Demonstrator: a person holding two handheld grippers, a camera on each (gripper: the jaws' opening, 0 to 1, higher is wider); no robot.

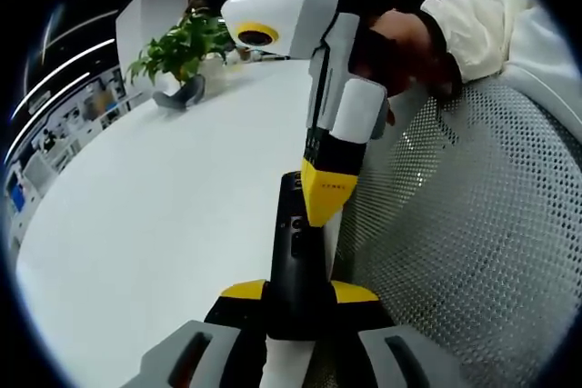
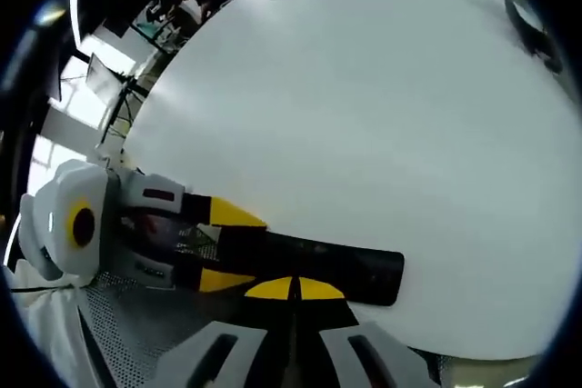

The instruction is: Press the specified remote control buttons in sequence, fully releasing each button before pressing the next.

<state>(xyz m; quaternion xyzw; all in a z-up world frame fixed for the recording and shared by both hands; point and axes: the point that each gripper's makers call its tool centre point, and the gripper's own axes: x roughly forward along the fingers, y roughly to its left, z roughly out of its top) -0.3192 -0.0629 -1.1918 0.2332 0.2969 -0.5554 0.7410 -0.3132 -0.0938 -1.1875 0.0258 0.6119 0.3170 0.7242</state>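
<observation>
Your black remote control (image 1: 296, 252) sits clamped between the yellow-tipped jaws of your left gripper (image 1: 298, 295), its body running forward from them over the edge of the white table (image 1: 164, 206). Your right gripper (image 1: 326, 193) comes down onto the remote's button face with its yellow tips pinched together, holding nothing. In the right gripper view the remote (image 2: 318, 270) lies just ahead of the right gripper (image 2: 293, 290), with the left gripper (image 2: 223, 247) gripping its left end. Beyond the remote, far across the table, stands a potted plant (image 1: 182, 47). A mesh chair back (image 1: 473, 224) lies beside your left gripper, and your sleeve (image 1: 496, 20) above it.
</observation>
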